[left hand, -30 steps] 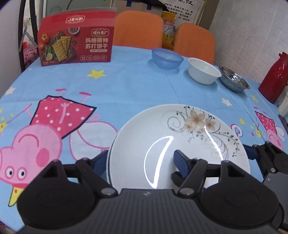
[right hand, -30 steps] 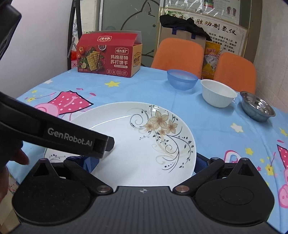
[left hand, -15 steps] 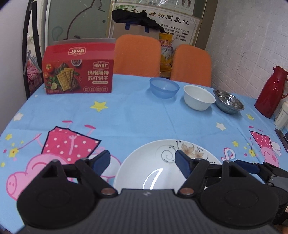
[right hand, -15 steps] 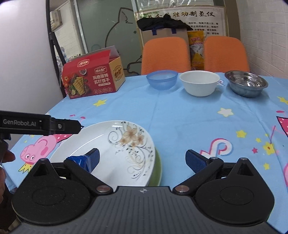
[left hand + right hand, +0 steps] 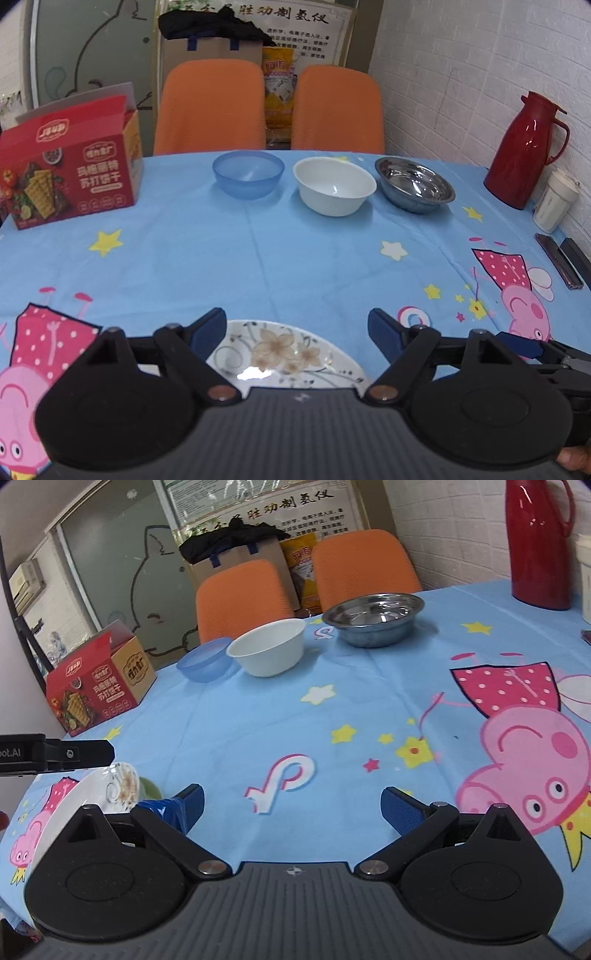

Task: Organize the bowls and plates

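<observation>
A white floral plate [image 5: 284, 354] lies on top of a plate stack at the near table edge; a green plate [image 5: 149, 788] shows under it in the right wrist view, where the floral plate [image 5: 92, 794] sits at lower left. My left gripper [image 5: 297, 330] is open and empty just above the plate. My right gripper [image 5: 291, 808] is open and empty, to the right of the stack. A blue bowl [image 5: 248, 179], a white bowl [image 5: 334, 185] and a steel bowl [image 5: 414, 184] stand in a row at the far side.
A red cracker box [image 5: 70, 173] stands at far left. A red thermos [image 5: 526, 149] and a white cup [image 5: 556, 201] stand at far right, with dark flat items [image 5: 563, 260] near them. Two orange chairs [image 5: 210, 107] stand behind the table.
Both grippers have let go of the floral plate and drawn back and up. The right gripper swung to the right, away from the stack. The plate stayed on the stack.
</observation>
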Tool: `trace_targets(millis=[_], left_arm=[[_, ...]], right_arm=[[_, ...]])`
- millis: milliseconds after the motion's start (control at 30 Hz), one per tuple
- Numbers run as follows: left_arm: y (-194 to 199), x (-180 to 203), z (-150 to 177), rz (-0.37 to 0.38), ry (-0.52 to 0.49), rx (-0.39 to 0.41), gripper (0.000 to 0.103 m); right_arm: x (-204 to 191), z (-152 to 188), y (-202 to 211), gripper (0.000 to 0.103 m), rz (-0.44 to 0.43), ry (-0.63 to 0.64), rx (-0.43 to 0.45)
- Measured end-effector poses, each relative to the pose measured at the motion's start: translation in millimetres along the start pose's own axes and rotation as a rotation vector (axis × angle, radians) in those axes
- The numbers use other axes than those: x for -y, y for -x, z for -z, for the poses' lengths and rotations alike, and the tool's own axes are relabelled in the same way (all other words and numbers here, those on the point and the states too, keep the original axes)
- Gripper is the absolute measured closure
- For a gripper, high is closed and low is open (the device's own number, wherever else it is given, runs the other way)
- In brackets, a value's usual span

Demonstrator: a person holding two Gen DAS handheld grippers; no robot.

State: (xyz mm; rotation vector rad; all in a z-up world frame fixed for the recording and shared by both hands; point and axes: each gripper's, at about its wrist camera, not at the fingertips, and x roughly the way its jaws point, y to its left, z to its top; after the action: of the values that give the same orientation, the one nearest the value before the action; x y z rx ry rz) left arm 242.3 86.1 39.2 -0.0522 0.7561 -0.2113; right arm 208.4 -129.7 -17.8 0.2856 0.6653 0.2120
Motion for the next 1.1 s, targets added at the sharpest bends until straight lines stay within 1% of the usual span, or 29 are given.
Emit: trace_targets(millis=[167, 300, 400, 467, 533, 633, 700, 800, 900, 1033, 1100], left_arm=[[-35.9, 27.5, -26.7, 0.03, -0.042, -0.045, 0.022], [-68.7, 53.3, -57.5, 0.058, -0.081, -0.07, 0.022], [-91.2, 73.6, -89.3, 0.08, -0.125, -0.048, 0.021], [-109.1, 87.9, -113.2, 0.086, -0.149, -0.036, 0.021], [-130.3, 99.3, -136.8, 0.112, -0.162, -0.028, 0.021], [-169.8, 112.4, -167.8, 0.157, -0.17, -0.041, 0.021], [-199.8, 119.6, -183.6, 0.161, -0.18, -0.059, 0.021], [-242.0, 123.6, -197.1, 0.136, -0.189, -0.101, 0.021], [-274.3, 124.4, -202.7, 0.12, -0.185, -0.149, 0.022], [-293.5, 125.2, -205.1, 0.145, -0.17, -0.18, 0.023], [-299.2, 129.6, -205.1, 0.162, -0.193, -0.189, 0.026]], right_arm=[[29.3, -9.1, -6.4, 0.013, 0.042, -0.026, -0.004], [55.1, -26.4, -15.5, 0.013, 0.028, -0.057, -0.008], [67.9, -50.6, -25.1, 0.013, 0.039, -0.041, 0.0], [76.5, -72.4, -33.6, 0.013, 0.051, -0.019, 0.015], [85.9, -96.2, -45.7, 0.013, 0.07, -0.006, 0.017], [101.8, -132.8, -73.1, 0.013, 0.09, -0.003, -0.011], [111.8, -152.0, -94.1, 0.013, 0.093, -0.015, -0.032], [123.3, -171.7, -126.1, 0.013, 0.115, -0.032, -0.072], [129.7, -179.8, -152.9, 0.013, 0.133, -0.026, -0.101], [130.3, -183.8, -178.8, 0.013, 0.134, -0.007, -0.143], [125.3, -182.5, -181.6, 0.014, 0.131, 0.024, -0.136]])
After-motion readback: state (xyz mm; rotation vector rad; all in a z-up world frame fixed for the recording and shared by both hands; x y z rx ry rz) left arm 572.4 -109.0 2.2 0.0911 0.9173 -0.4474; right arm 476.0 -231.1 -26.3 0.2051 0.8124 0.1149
